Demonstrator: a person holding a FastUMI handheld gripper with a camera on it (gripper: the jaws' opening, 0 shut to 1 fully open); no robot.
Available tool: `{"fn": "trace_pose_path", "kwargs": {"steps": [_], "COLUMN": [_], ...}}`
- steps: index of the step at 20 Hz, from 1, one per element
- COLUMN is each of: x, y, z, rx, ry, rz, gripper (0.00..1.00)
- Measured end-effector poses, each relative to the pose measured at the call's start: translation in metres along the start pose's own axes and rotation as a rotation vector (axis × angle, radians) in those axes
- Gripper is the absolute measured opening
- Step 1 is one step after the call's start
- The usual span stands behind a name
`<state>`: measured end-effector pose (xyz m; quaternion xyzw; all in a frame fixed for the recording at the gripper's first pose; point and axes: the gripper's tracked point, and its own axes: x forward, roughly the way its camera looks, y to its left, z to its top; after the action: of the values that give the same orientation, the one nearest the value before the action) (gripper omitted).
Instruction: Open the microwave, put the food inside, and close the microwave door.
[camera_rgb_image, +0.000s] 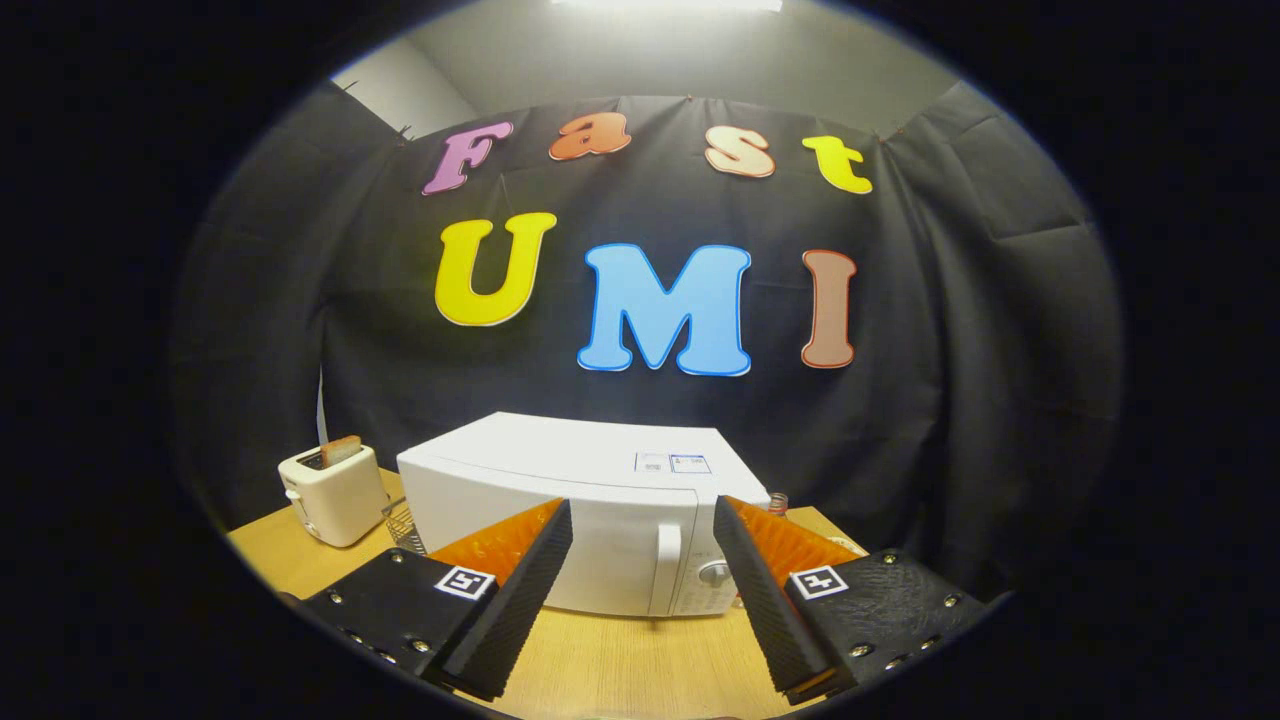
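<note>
The claw (640, 560) hangs released, its 2 fingers spread and empty, above the near part of the wooden bench (620, 660). Straight ahead stands the white boxy microwave (590, 500), door shut; its upright white handle (667, 565) lies beyond the gap, slightly right of centre.

gripper (642, 520) fingers spread apart, holding nothing, shut white microwave (585, 510) beyond them, toaster (333, 495) beside it, wooden table (620, 660)
</note>
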<state>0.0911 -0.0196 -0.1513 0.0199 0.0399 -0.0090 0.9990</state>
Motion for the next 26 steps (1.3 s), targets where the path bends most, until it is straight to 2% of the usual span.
{"fn": "trace_pose_path", "kwargs": {"steps": [5,12,19,22,24,26], "x": [0.048,0.097,0.125,0.129,0.128,0.129], "y": [-0.017,-0.02,-0.015,-0.008,-0.005,-0.011], "z": [-0.044,-0.096,-0.122,-0.125,-0.128,-0.132], "rx": [0.0,0.029,0.018,0.002,-0.024,-0.028], "ry": [0.026,0.088,0.1,0.086,0.081,0.084], "rz": [-0.046,-0.05,-0.061,-0.037,-0.029,-0.053], "gripper": [0.92,0.9,0.87,0.87,0.7,0.59]}}
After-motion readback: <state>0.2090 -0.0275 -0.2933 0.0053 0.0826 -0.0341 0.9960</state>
